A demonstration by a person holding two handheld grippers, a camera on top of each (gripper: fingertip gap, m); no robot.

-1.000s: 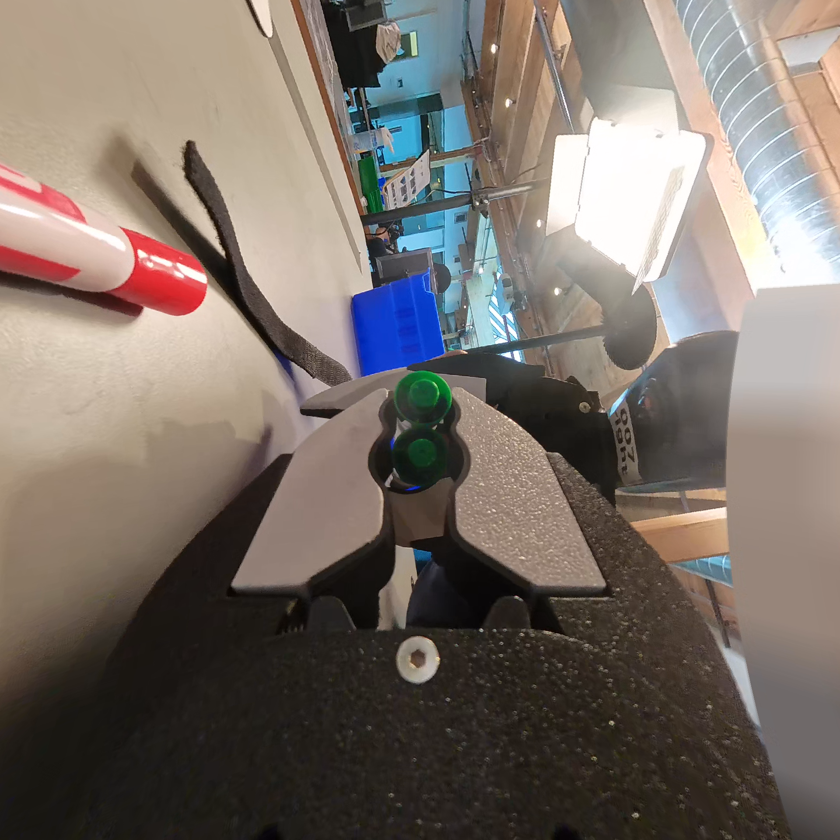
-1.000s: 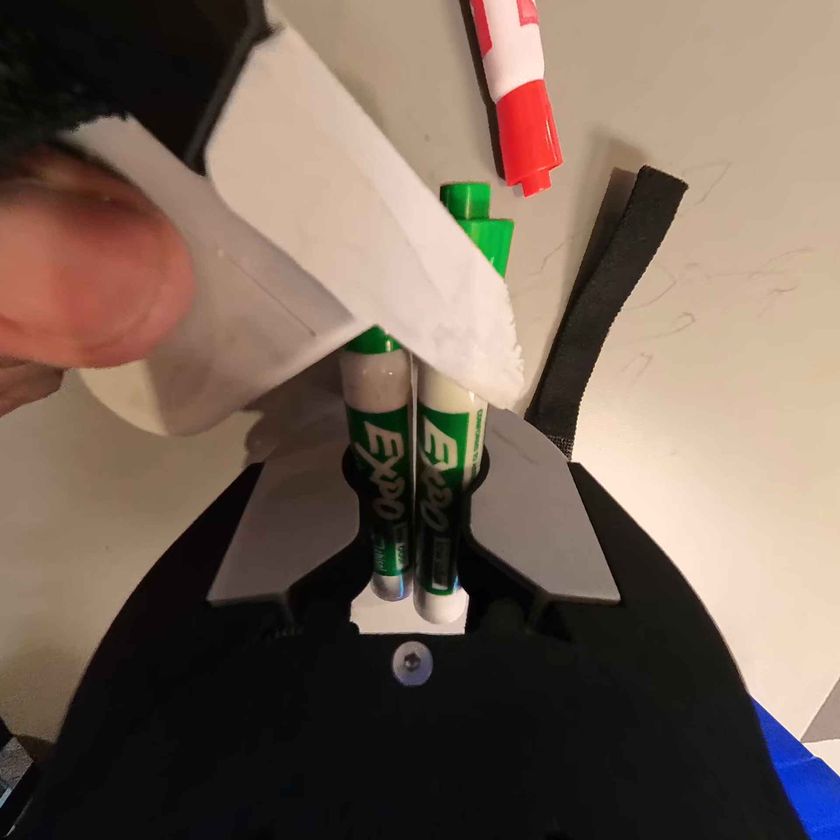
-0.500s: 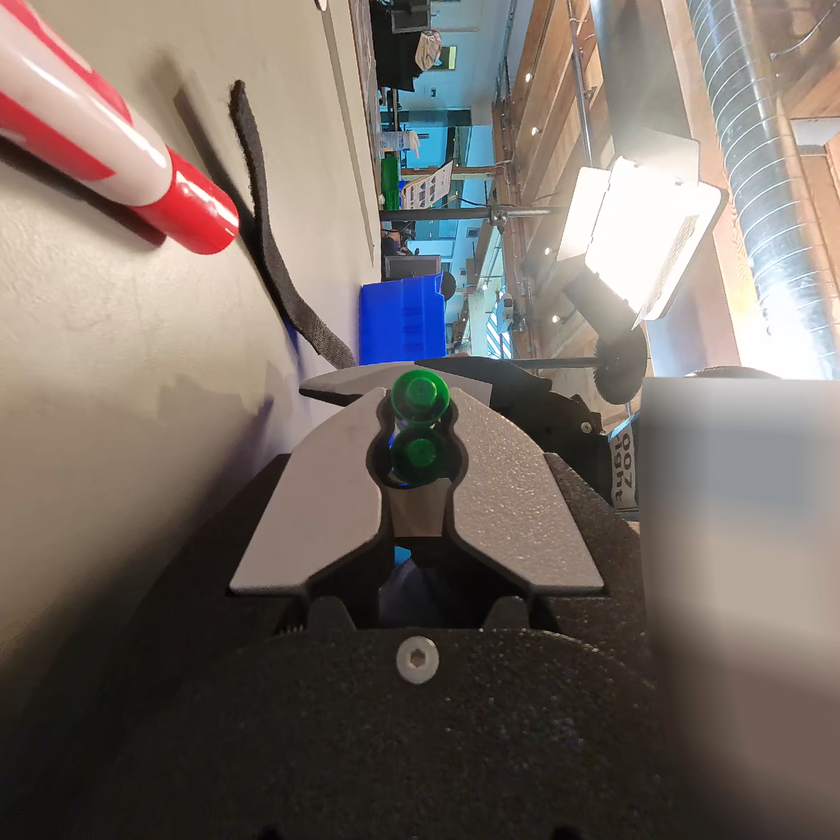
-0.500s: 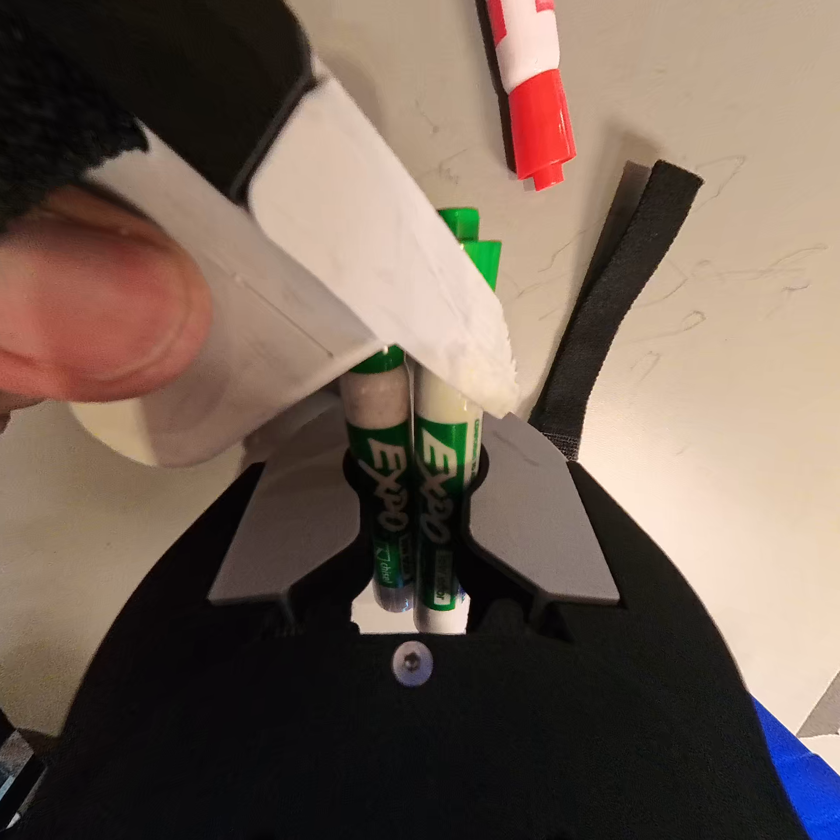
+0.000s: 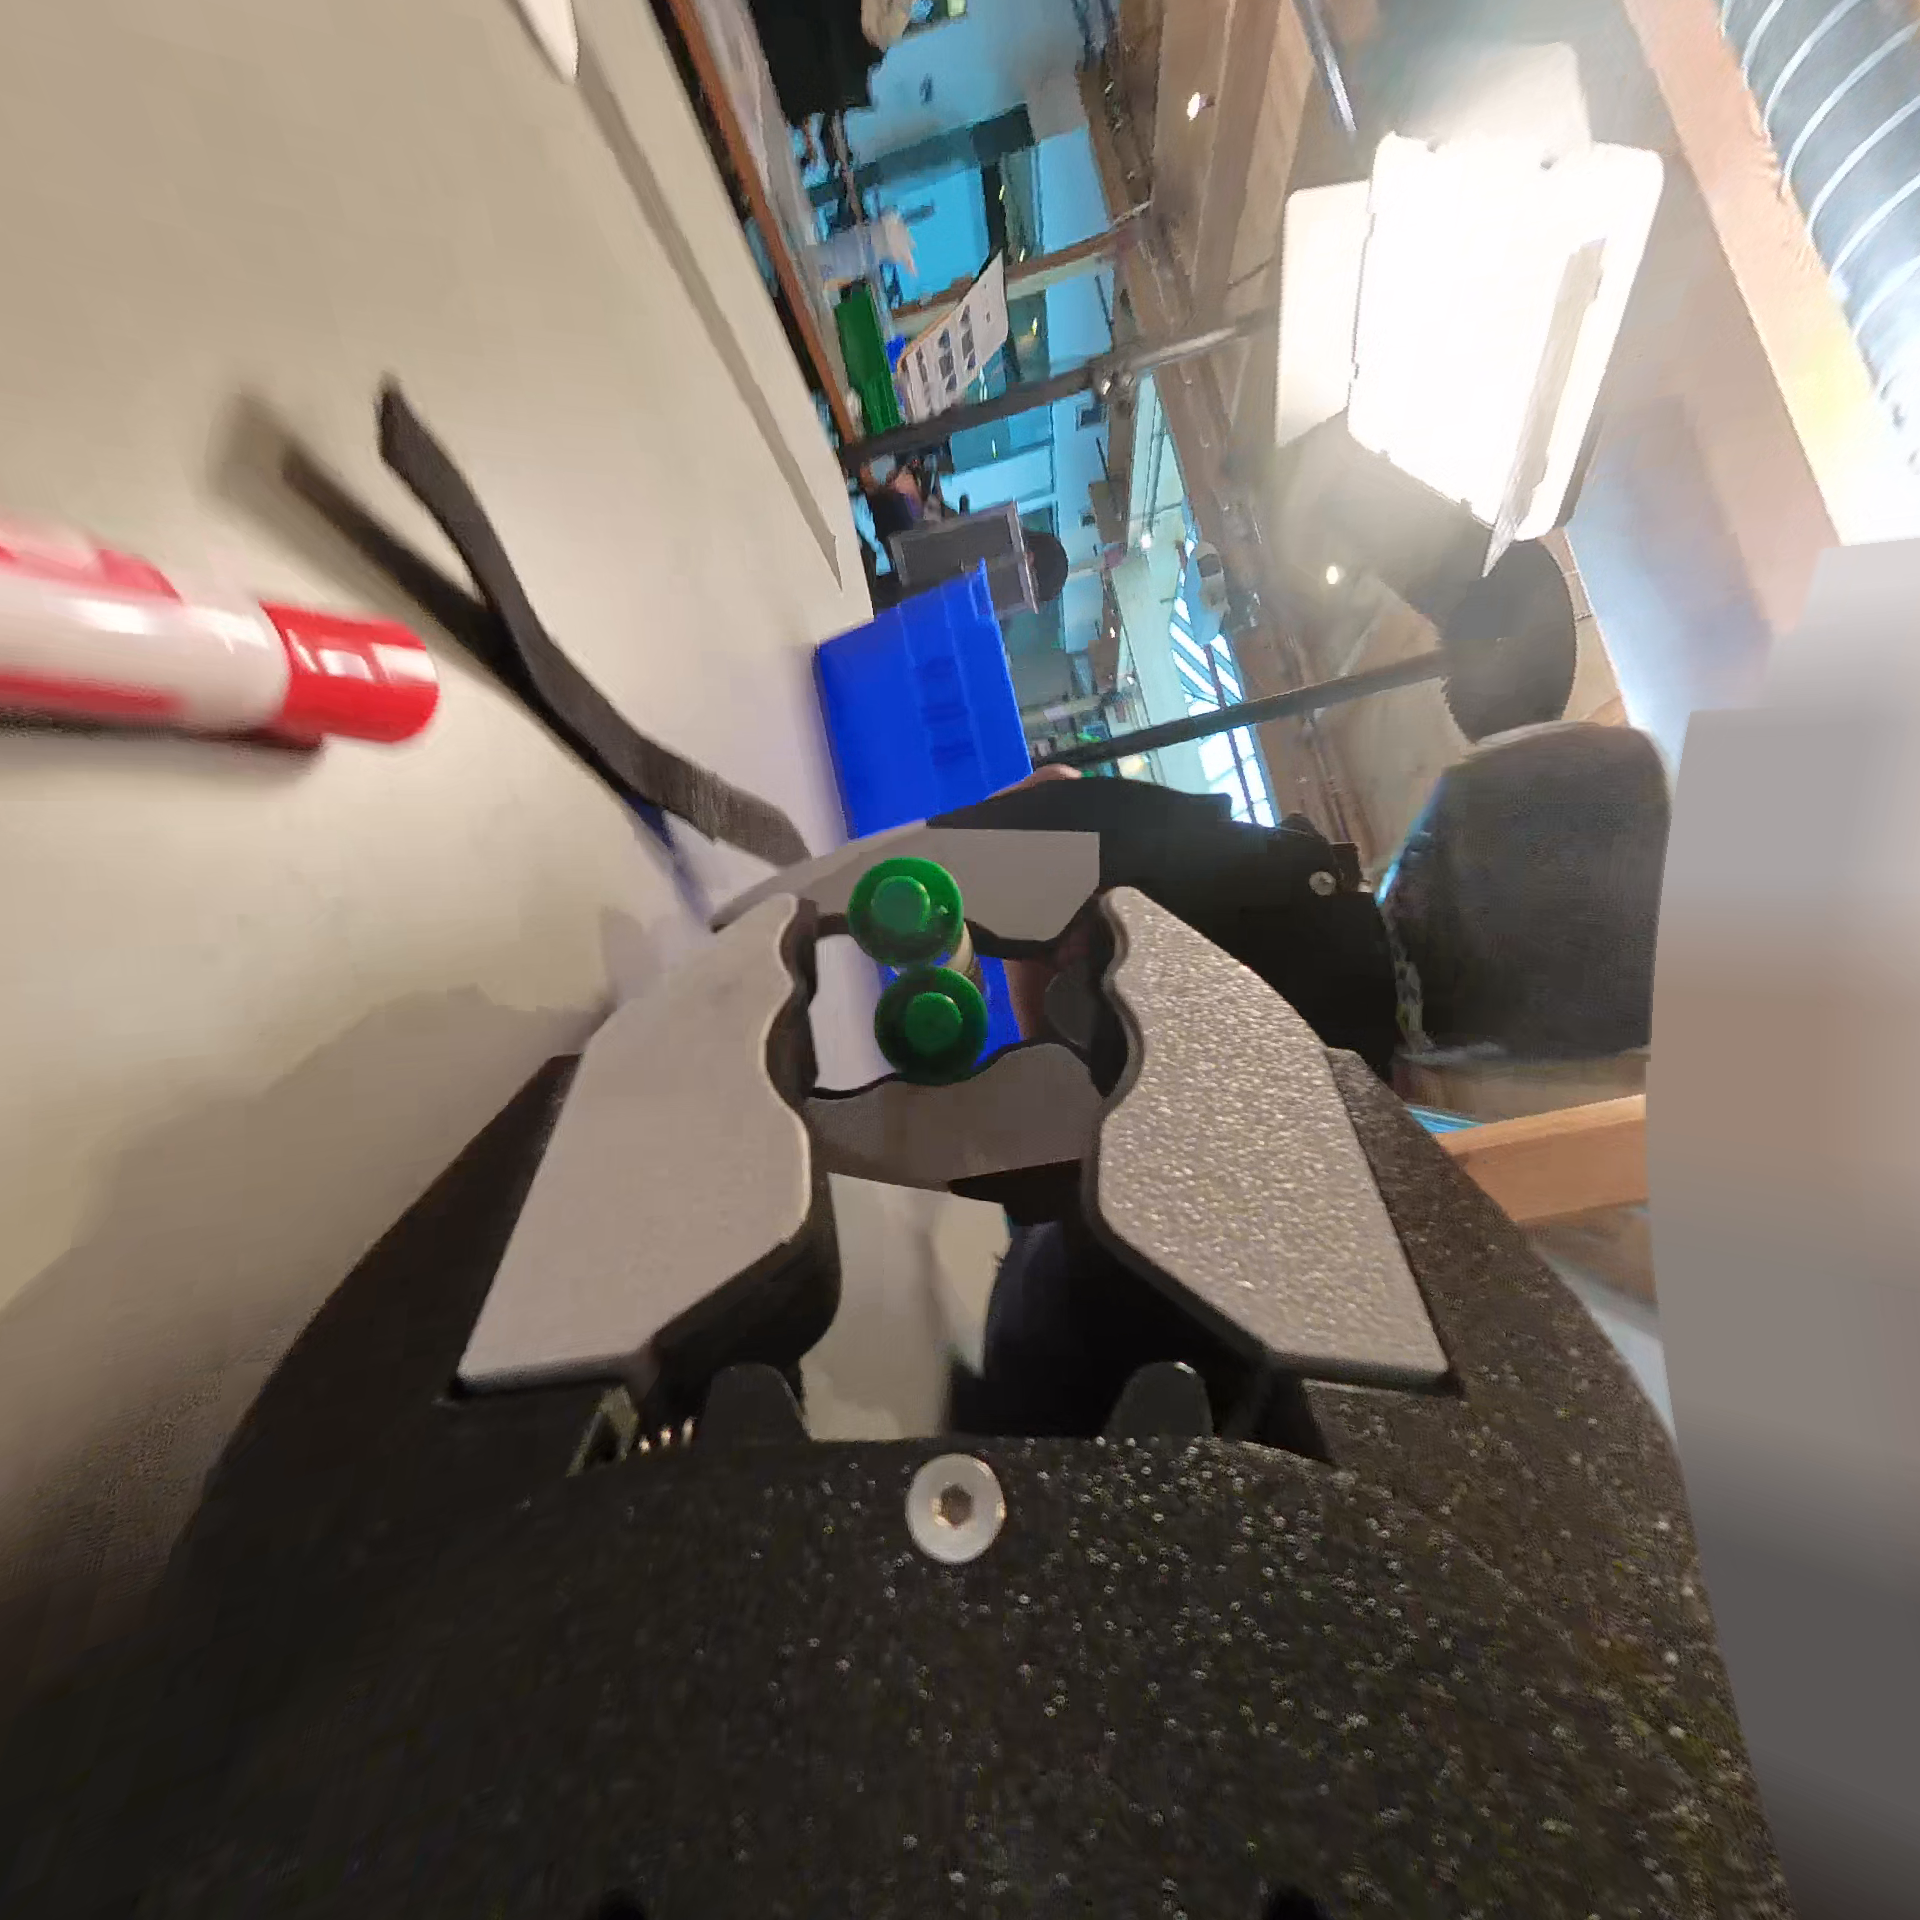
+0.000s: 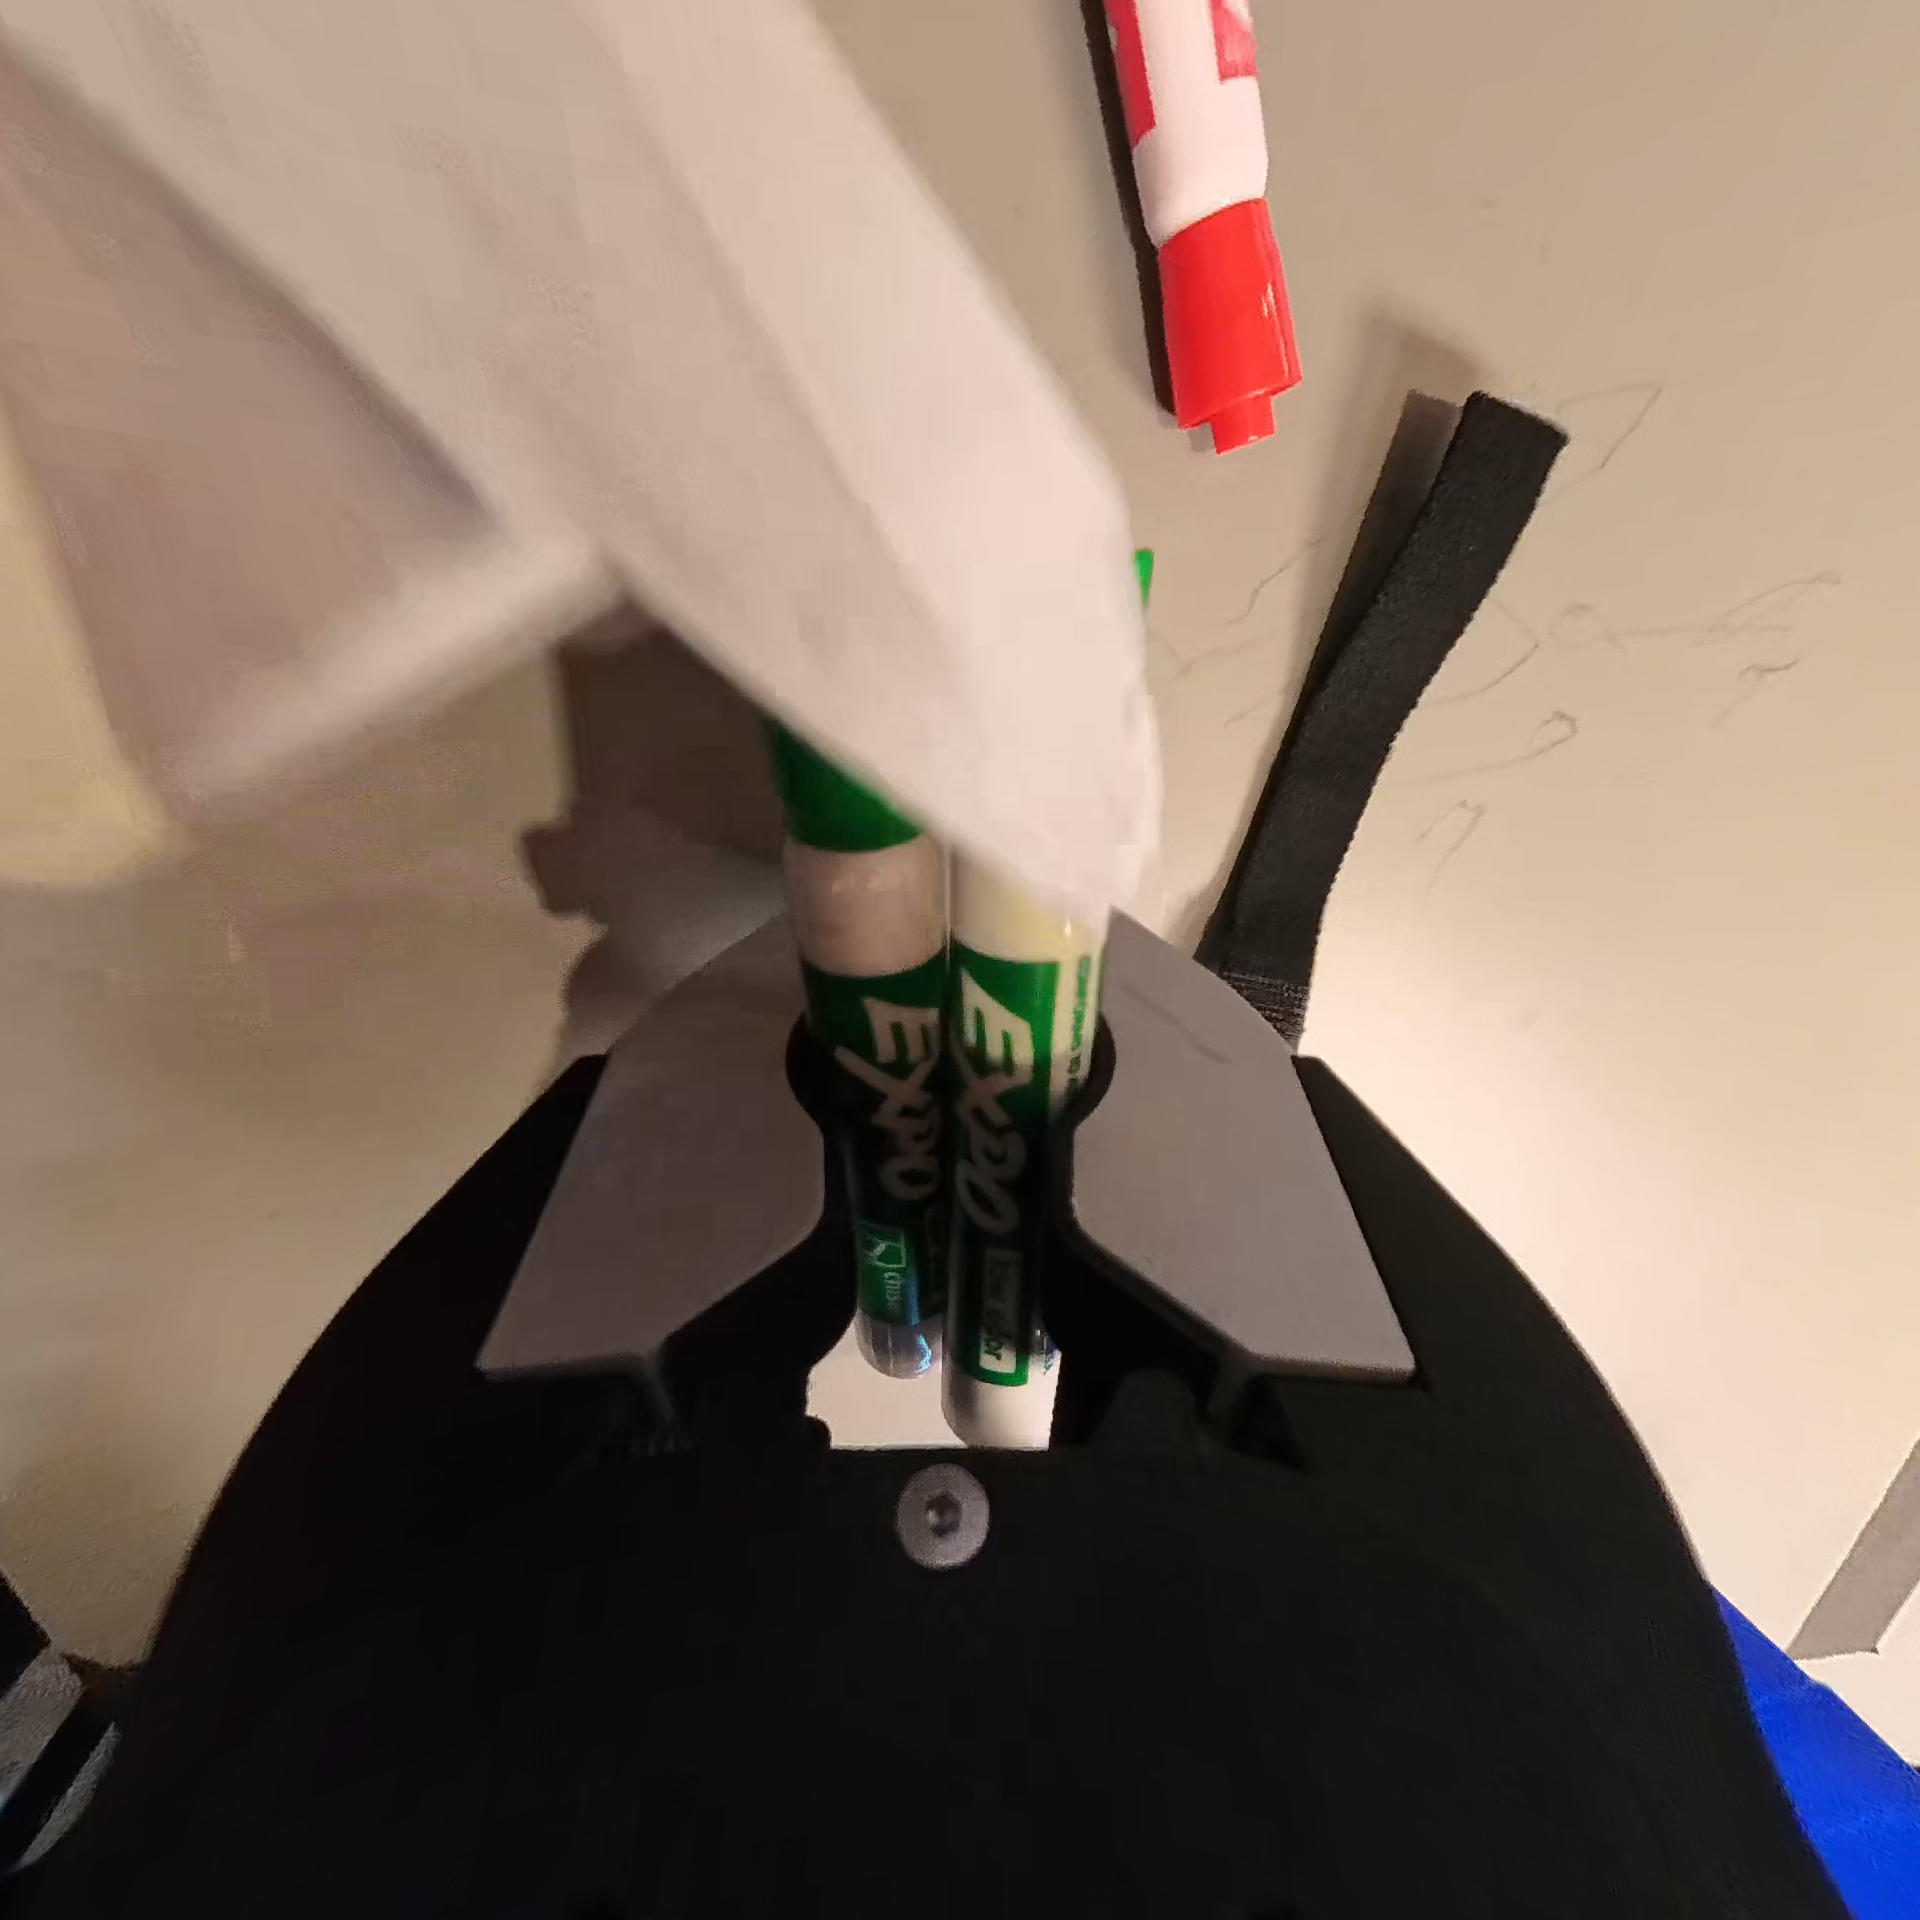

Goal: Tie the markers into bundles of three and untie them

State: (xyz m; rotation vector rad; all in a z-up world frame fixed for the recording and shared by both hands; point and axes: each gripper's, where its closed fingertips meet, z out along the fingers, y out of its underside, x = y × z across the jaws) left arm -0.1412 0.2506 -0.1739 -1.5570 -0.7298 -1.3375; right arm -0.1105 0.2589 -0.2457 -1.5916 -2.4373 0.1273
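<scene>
Your right gripper (image 6: 951, 1039) is pinching two green markers (image 6: 961, 1122) side by side, barrels running back between its fingers and caps pointing forward over the desk (image 6: 1558, 935); the near ends sit close to the gripper's body. Your left gripper (image 5: 951, 997) stands spread, its fingers well apart on either side of the green caps (image 5: 914, 966), which you see end-on, one stacked on the other, touching neither finger; in the right wrist view it shows only as a pale blurred shape (image 6: 623, 416) crossing over the markers' cap ends. A red marker (image 6: 1210, 208) lies on the desk ahead and to the right of the green pair, apart from them, cap end nearest the gripper; a black strap (image 6: 1361, 727) lies just right of it, running from near the right gripper's right finger out across the desk. A blue bin (image 5: 914, 707) stands beyond the desk edge in the left wrist view.
</scene>
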